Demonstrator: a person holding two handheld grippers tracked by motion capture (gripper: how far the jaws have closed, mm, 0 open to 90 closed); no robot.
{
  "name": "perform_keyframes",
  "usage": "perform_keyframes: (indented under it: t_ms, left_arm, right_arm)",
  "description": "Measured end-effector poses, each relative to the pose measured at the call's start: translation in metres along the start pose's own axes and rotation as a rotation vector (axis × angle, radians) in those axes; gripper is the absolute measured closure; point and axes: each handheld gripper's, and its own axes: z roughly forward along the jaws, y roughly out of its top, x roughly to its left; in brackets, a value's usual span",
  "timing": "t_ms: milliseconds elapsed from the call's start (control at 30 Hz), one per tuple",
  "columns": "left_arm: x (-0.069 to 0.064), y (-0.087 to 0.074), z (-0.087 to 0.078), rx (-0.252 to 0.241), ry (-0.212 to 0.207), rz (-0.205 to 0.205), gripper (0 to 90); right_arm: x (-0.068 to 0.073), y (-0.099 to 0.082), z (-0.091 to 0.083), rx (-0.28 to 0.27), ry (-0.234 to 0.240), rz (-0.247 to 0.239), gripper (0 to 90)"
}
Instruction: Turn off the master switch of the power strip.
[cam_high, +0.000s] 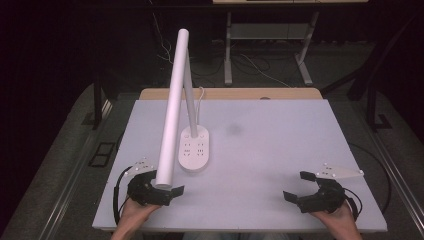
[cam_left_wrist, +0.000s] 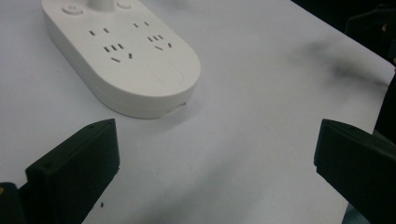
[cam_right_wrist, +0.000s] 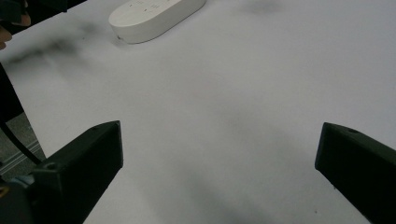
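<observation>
Landmark: the lamp base (cam_high: 194, 149), a white oval block with socket holes on its top, standing on the left half of the table (cam_high: 280, 150).
Lamp base long axis: runs away from the person toward the far edge, with a slight tilt; the rounded near end faces the left gripper.
Lamp stem: a thin white post (cam_high: 190, 95) rises from the far end of the base, beside two round buttons (cam_left_wrist: 71, 8).
Lamp head: a long white bar (cam_high: 172, 110) slants from high above the base down toward the person; in the high view its low end hangs over the left gripper.
Left gripper (cam_high: 161, 191): just on the person's side of the base's near end and slightly to its left; jaws spread wide, holding nothing.
Left gripper view: the base (cam_left_wrist: 126, 60) lies ahead and to the left of the gap between the jaws, near but not touching.
Right gripper (cam_high: 303, 186): well apart from the base, to its right and nearer the person; jaws spread wide, empty.
Right gripper view: the base (cam_right_wrist: 156, 16) sits far off at upper left.
Nearer hand: the left, by a clear margin.
Likely move: I judge a short forward reach by the left gripper toward the base or the bar's low end.
</observation>
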Motion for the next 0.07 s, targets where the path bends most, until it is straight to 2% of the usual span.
perform_keyframes:
  t_ms: [67]
  left_arm:
    - [-0.0006, -0.0012, 0.0014, 0.015, -0.002, 0.006, 0.0]
  right_arm:
    - [0.0000, -0.0001, 0.0000, 0.002, 0.001, -0.001, 0.4]
